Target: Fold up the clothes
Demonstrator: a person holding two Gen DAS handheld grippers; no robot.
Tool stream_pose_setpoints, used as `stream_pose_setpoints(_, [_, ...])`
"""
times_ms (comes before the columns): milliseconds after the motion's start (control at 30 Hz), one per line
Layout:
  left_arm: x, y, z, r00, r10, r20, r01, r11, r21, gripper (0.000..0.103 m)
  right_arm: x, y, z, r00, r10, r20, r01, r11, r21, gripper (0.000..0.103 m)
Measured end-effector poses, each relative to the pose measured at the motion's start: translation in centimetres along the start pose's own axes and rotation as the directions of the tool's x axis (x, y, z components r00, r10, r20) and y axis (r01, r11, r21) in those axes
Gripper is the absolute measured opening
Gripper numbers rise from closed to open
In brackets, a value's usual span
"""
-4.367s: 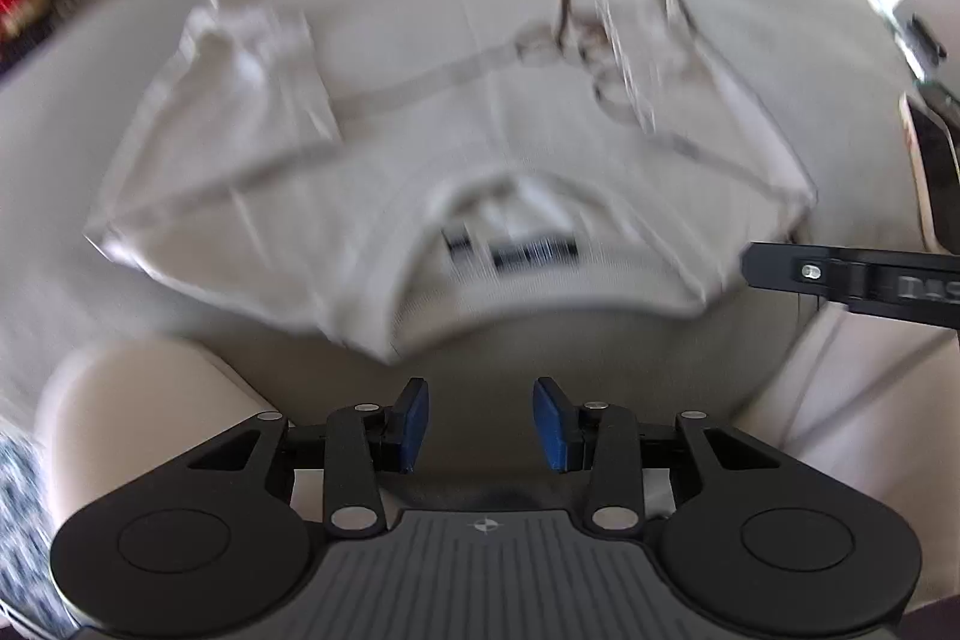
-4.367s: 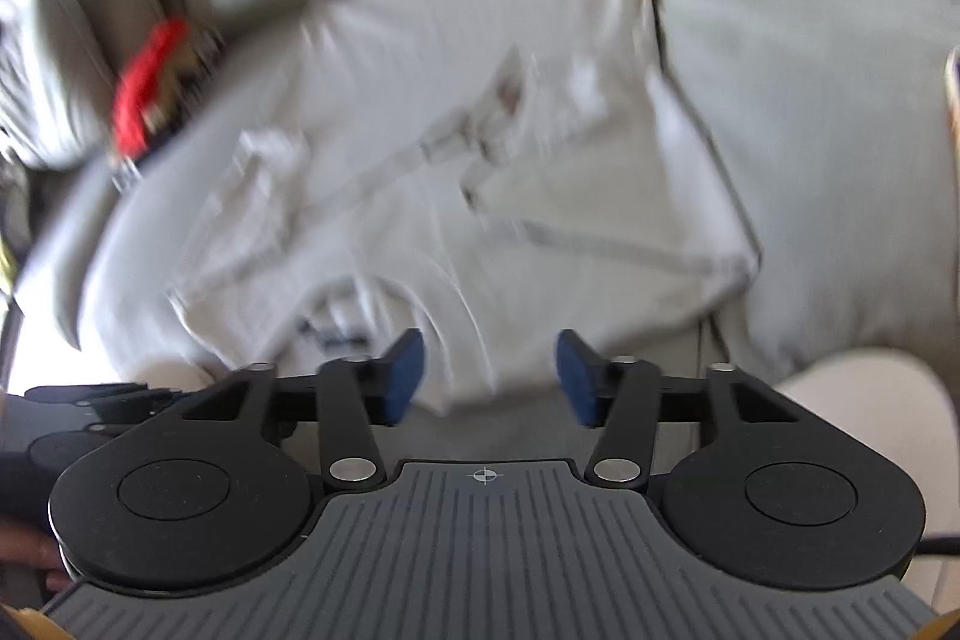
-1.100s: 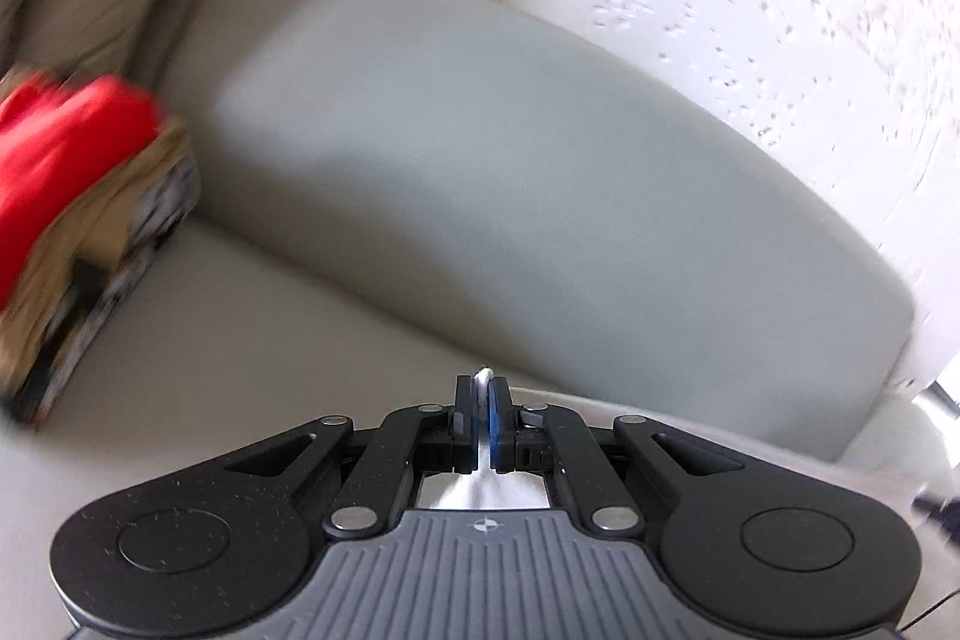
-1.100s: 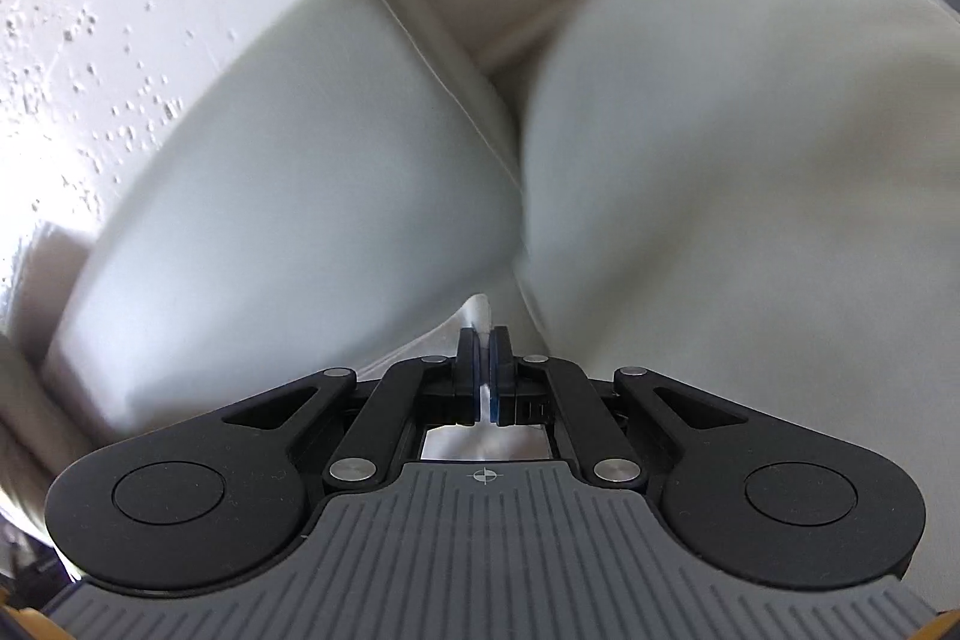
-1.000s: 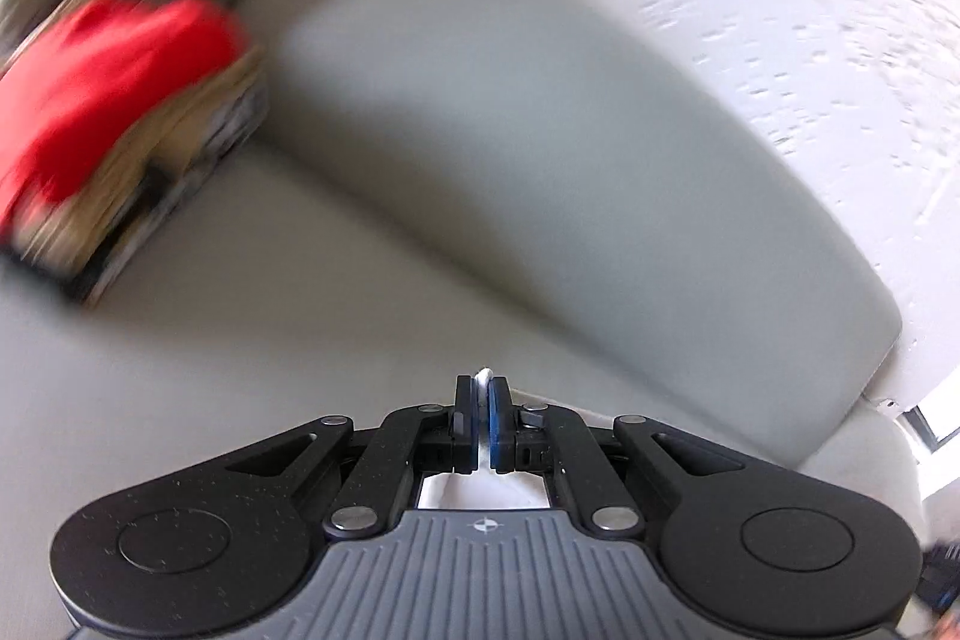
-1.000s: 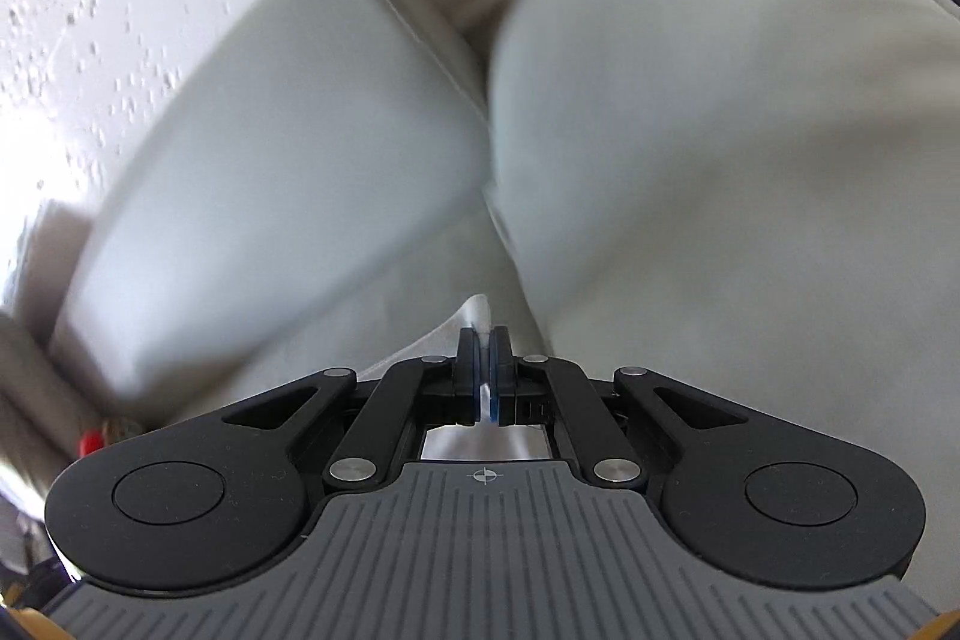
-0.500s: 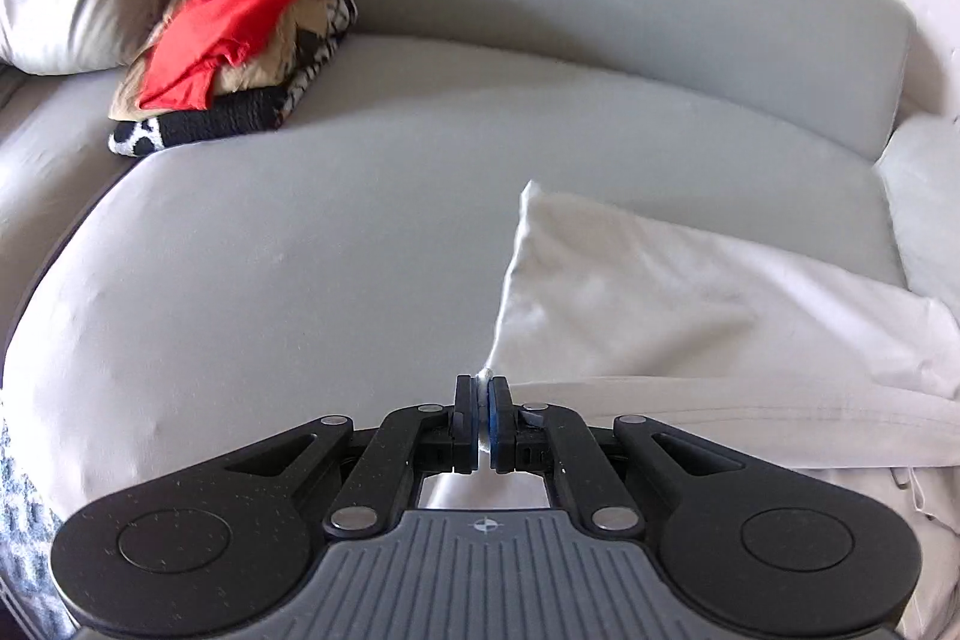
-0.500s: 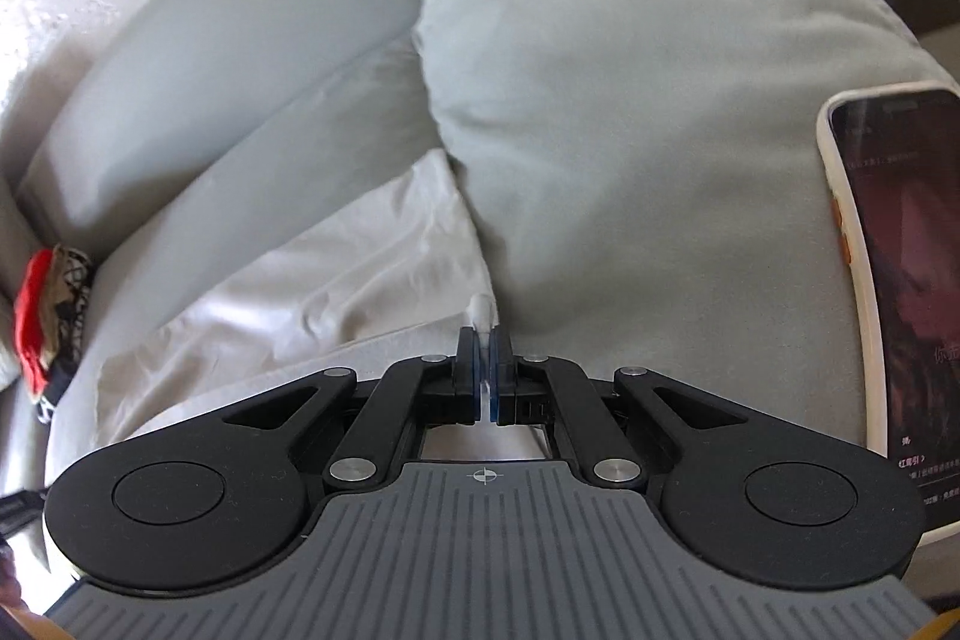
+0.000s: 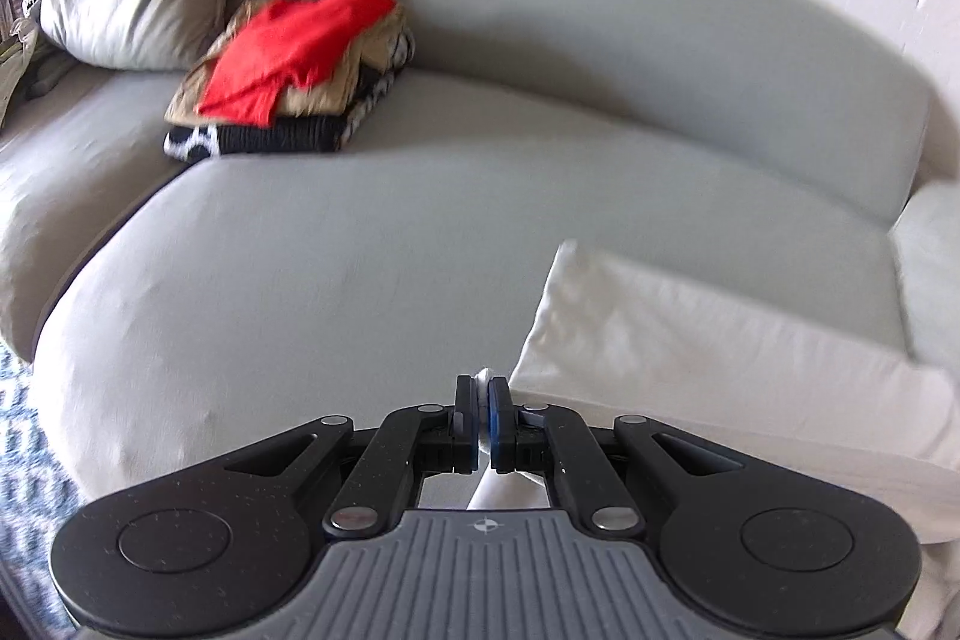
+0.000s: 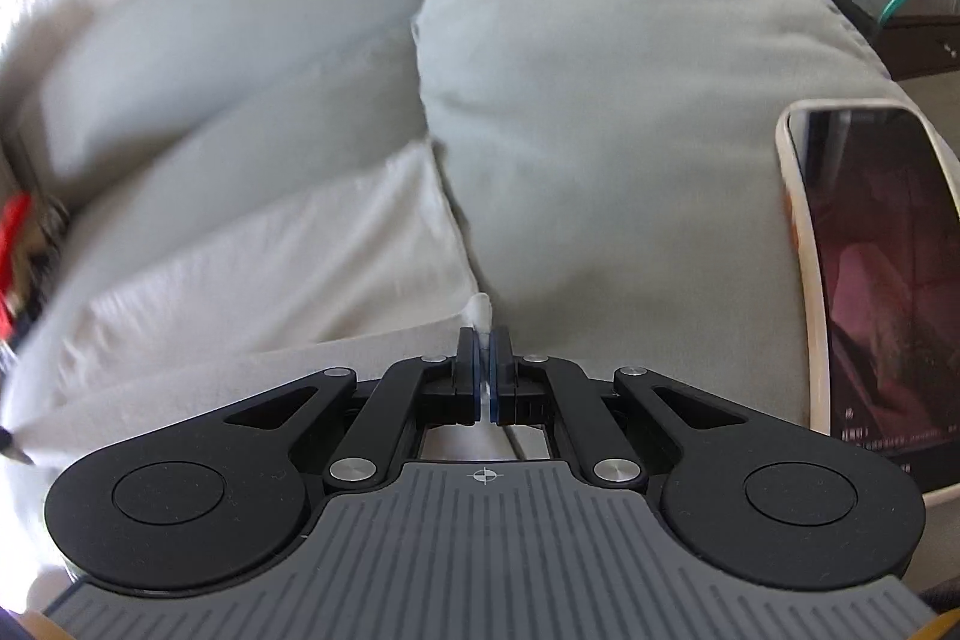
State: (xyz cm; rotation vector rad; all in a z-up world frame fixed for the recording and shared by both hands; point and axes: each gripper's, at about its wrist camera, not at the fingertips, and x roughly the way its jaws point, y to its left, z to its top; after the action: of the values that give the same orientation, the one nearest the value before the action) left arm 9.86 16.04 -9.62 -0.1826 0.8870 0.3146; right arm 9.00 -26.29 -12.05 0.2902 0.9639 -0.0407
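We hold a pale cream garment [image 9: 708,340] stretched between our two grippers over a light grey sofa seat [image 9: 336,280]. The left gripper [image 9: 483,421] is clenched on a small tuft of the cloth, and the garment spreads away from it to the right and forward, lying on the cushion. The right gripper [image 10: 483,376] is likewise clamped on a corner of the same garment [image 10: 288,256], with the cloth running off to its left. So the garment's long axis lies side to side between our hands, and each hand sits at one end, neither clearly nearer its middle. The far edge of the cloth rests forward of both grippers, toward the sofa back cushion [image 9: 690,58]. We judge the coming fold depends on carrying both pinched corners forward together onto that far edge. A stack of folded clothes [image 9: 294,76], red on top, sits well apart on the left. A phone [image 10: 870,274] lies on the rounded cushion [image 10: 630,88] just beside the right gripper, to its right.
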Motion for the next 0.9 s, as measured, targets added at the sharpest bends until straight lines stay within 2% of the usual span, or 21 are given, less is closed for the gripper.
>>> stream_pose_setpoints(67, [1.0,-0.3,-0.6,0.999,0.024,-0.030,-0.023,0.999,0.039,0.003,0.0,0.3,0.0,0.999,-0.033,-0.010,0.033,0.999,-0.023,0.016])
stream_pose_setpoints(133, [1.2,-0.7,-1.2,0.998,0.043,-0.054,-0.038,0.996,0.082,0.007,-0.5,0.5,0.0,0.999,-0.053,-0.010,0.053,0.998,-0.042,0.038])
stream_pose_setpoints(200, [0.6,-0.6,-1.4,0.996,0.077,-0.055,-0.071,0.993,0.096,0.012,-1.9,0.6,-0.2,0.999,-0.038,0.005,0.039,0.998,-0.059,0.047])
stream_pose_setpoints(233, [0.2,-0.6,-1.5,0.994,0.093,-0.055,-0.087,0.991,0.103,0.013,-2.6,0.7,-0.3,1.000,-0.024,0.008,0.025,0.998,-0.065,0.047])
stream_pose_setpoints(333, [-1.9,-0.5,-1.8,0.996,0.090,-0.010,-0.088,0.991,0.105,0.034,-4.3,1.1,-1.2,0.999,0.037,-0.002,-0.037,0.997,-0.071,0.051])
stream_pose_setpoints(400, [-3.3,-0.7,-2.3,0.997,0.071,0.012,-0.072,0.991,0.113,0.034,-4.9,1.4,-2.2,0.996,0.086,-0.027,-0.087,0.994,-0.070,0.054])
stream_pose_setpoints(500, [-4.9,-1.8,-3.3,1.000,-0.026,-0.002,0.026,0.993,0.115,0.036,-4.3,2.5,-3.4,0.985,0.143,-0.097,-0.152,0.984,-0.089,0.053])
stream_pose_setpoints(567, [-5.2,-3.1,-4.4,0.994,-0.107,-0.033,0.111,0.983,0.145,0.037,-3.8,3.6,-3.9,0.975,0.177,-0.137,-0.193,0.975,-0.113,0.052])
stream_pose_setpoints(667, [-4.4,-5.6,-5.7,0.977,-0.197,-0.086,0.211,0.954,0.212,0.039,-3.0,5.8,-3.8,0.965,0.200,-0.170,-0.229,0.959,-0.168,0.050])
stream_pose_setpoints(700, [-3.9,-6.5,-6.0,0.972,-0.212,-0.104,0.232,0.945,0.231,0.040,-2.8,6.6,-3.5,0.962,0.204,-0.180,-0.237,0.954,-0.185,0.050])
stream_pose_setpoints(833, [-2.1,-9.3,-6.0,0.967,-0.211,-0.141,0.242,0.932,0.268,0.040,-1.2,9.5,-1.7,0.958,0.202,-0.205,-0.247,0.942,-0.226,0.049])
stream_pose_setpoints(900, [-1.5,-10.4,-5.2,0.967,-0.219,-0.128,0.247,0.928,0.280,0.040,-0.2,10.8,-0.6,0.956,0.209,-0.206,-0.256,0.938,-0.236,0.049])
